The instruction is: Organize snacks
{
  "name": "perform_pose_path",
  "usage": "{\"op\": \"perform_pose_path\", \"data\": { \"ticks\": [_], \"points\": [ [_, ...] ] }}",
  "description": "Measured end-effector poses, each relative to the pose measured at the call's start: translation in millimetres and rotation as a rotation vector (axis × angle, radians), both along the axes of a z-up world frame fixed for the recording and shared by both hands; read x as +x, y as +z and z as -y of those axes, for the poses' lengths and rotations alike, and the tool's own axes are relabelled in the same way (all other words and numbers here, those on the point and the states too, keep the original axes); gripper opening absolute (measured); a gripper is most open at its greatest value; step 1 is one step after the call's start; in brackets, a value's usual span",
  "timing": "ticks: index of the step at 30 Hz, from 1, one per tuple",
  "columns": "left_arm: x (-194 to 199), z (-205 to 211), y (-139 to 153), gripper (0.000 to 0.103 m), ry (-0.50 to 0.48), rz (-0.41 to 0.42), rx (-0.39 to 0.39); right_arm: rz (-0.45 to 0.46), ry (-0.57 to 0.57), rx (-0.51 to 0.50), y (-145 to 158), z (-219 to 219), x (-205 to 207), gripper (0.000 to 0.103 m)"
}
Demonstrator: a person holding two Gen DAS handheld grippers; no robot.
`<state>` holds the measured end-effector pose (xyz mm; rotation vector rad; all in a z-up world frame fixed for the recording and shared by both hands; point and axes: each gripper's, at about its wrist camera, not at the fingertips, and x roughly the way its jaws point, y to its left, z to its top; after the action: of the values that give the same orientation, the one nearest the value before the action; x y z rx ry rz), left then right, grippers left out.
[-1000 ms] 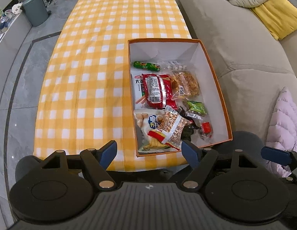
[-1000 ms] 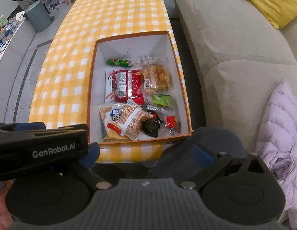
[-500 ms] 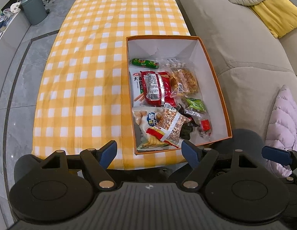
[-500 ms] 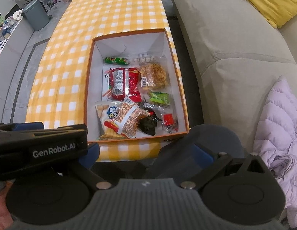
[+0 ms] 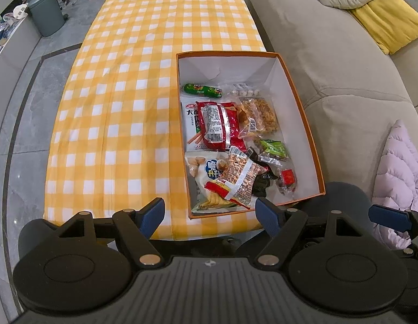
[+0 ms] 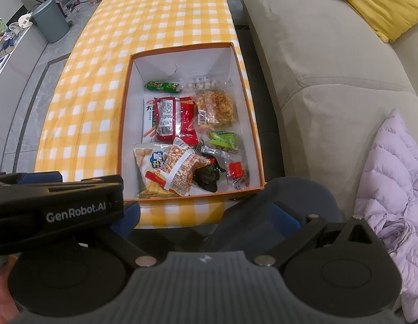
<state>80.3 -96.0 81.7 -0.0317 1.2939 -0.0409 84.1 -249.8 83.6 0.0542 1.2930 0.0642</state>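
An orange box (image 5: 228, 52) with a white inside sits at the near right of the yellow checked table (image 5: 122, 102). Several snacks lie in it: a green sausage (image 5: 202, 90), a red packet (image 5: 218, 124), a clear bag of crisps (image 5: 259, 114), a small green packet (image 5: 273, 148) and an orange-patterned bag (image 5: 237, 178) on a white puff bag (image 5: 203, 171). My left gripper (image 5: 210, 214) hangs open just short of the box's near wall, holding nothing. My right gripper (image 6: 206, 216) is open too, its fingers partly hidden behind the left gripper's body. The box (image 6: 182, 48) lies ahead of it.
A beige sofa (image 5: 330, 67) runs along the table's right side, with a yellow cushion (image 5: 387, 21) and a pale pink quilted jacket (image 5: 400, 167). A dark rounded shape (image 5: 341, 197) sits by the box's near right corner. A grey bin (image 5: 47, 13) stands on the floor at far left.
Both views have drifted slightly, so the box sits a little further left in each. The snacks have not moved, and both grippers stay open.
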Motion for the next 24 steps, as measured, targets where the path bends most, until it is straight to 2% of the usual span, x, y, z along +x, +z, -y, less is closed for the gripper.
{"op": "perform_pose_path", "data": {
  "ticks": [24],
  "points": [
    [-3.3,3.7,5.1,0.089,0.005,0.009,-0.003,0.019,0.004,0.000,7.1,-2.4,-7.6,0.100]
  ]
}}
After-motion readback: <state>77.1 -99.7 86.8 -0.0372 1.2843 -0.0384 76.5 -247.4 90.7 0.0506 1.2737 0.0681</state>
